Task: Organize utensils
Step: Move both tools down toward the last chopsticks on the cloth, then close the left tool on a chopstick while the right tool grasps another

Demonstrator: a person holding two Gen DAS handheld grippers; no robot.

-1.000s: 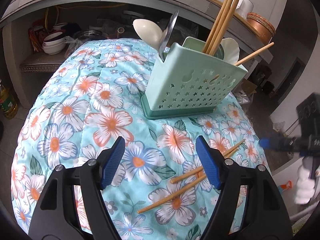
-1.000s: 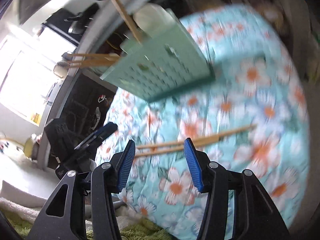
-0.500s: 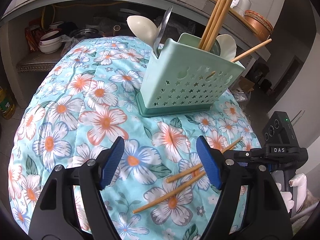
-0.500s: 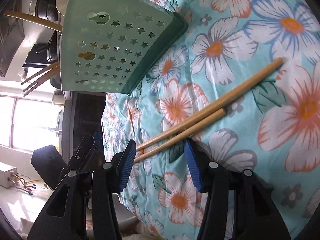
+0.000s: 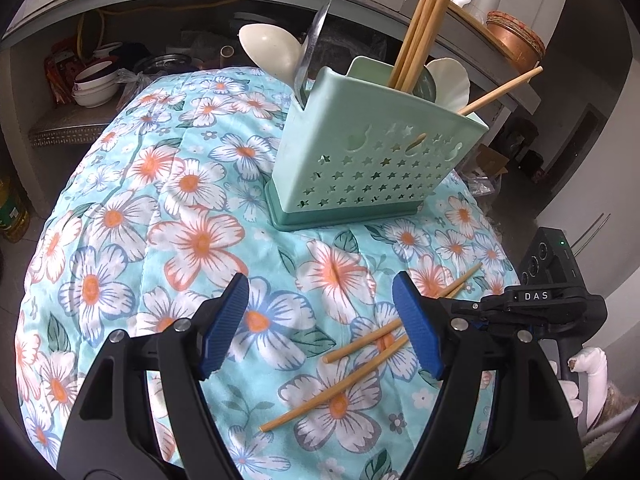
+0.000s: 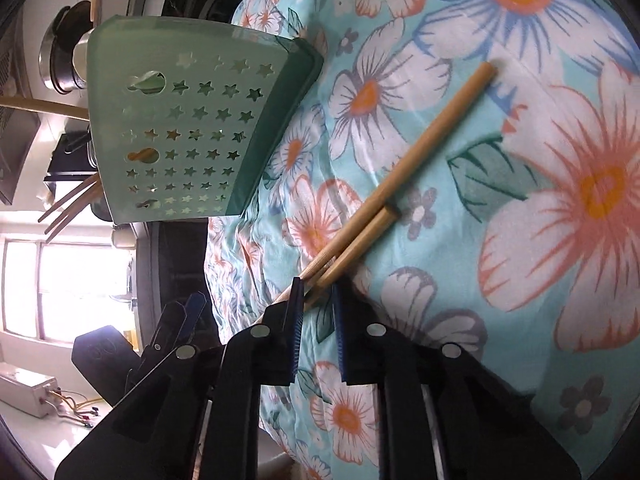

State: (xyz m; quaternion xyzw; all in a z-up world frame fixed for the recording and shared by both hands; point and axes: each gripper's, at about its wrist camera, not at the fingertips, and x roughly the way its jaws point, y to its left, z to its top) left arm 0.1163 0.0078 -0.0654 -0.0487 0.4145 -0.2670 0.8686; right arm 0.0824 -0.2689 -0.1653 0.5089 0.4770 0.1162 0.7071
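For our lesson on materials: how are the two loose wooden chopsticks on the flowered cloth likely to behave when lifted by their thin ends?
The chopsticks look rigid, so probably no sagging. Pinched near their tips by the closing right gripper, the long free ends may droop or pivot. Round and smooth-looking, one could slip or roll free.

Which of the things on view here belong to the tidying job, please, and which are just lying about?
Job: two loose chopsticks on the cloth; green utensil caddy; right claw, closing on the chopsticks' ends.
Lying about: stacked bowls; copper pot; oil bottle.
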